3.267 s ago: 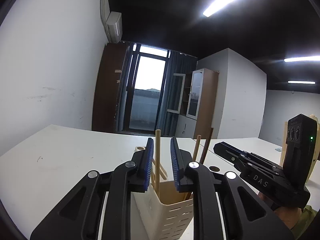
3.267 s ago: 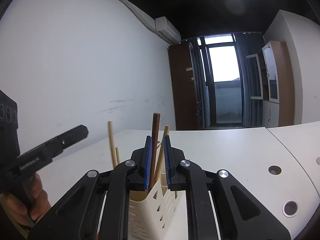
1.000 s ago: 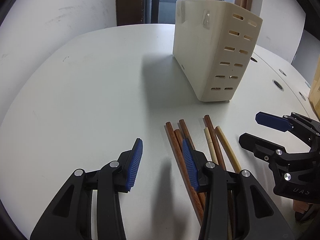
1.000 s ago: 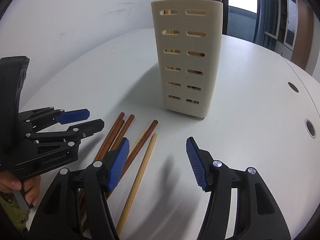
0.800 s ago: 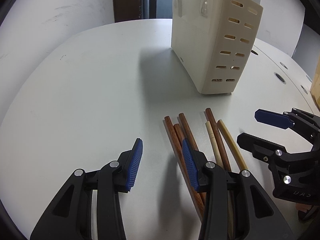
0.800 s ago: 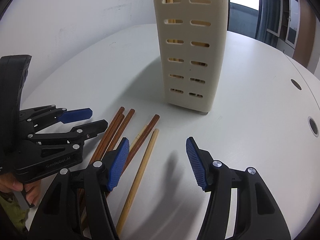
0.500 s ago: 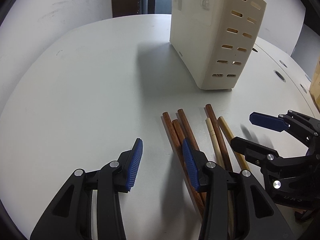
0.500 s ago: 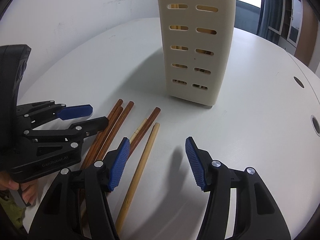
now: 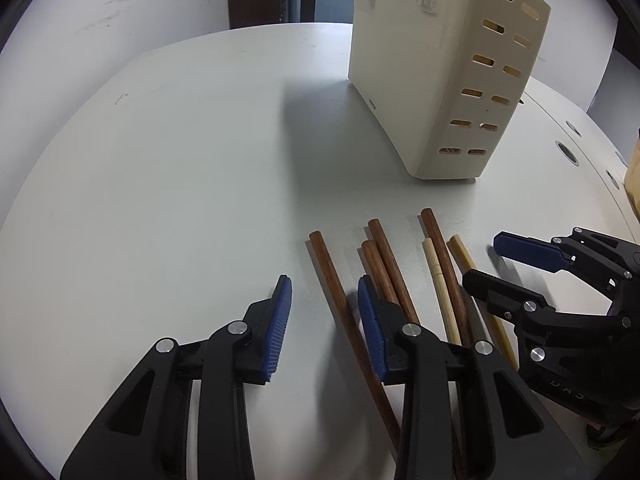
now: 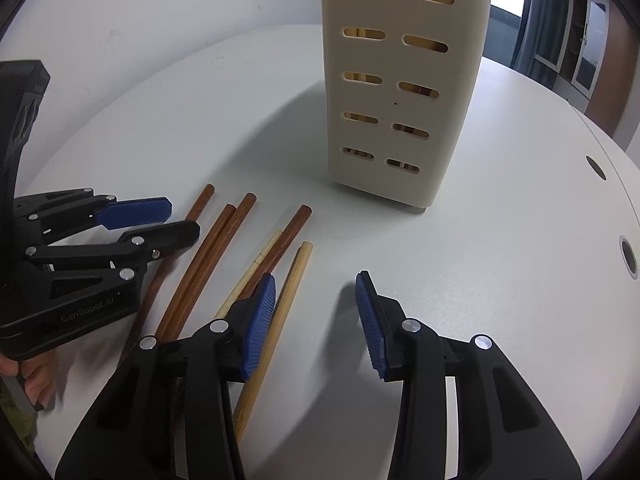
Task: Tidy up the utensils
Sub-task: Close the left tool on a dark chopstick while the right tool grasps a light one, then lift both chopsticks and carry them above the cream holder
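Leftmost brown stick [image 9: 340, 308] slid away from bundle, holder [image 9: 448, 76] behind.

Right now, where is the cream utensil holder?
The cream utensil holder stands upright on the white table, just beyond the tips of the loose chopsticks.

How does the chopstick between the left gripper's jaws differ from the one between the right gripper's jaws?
The left gripper straddles a dark reddish-brown chopstick; the right gripper straddles a pale bamboo-coloured chopstick. The dark chopstick lies at the left edge of the row, the pale chopstick at the right edge. Both lie flat on the white table, tips towards the cream utensil holder. Both grippers' jaws have just been closing, not yet pressing.
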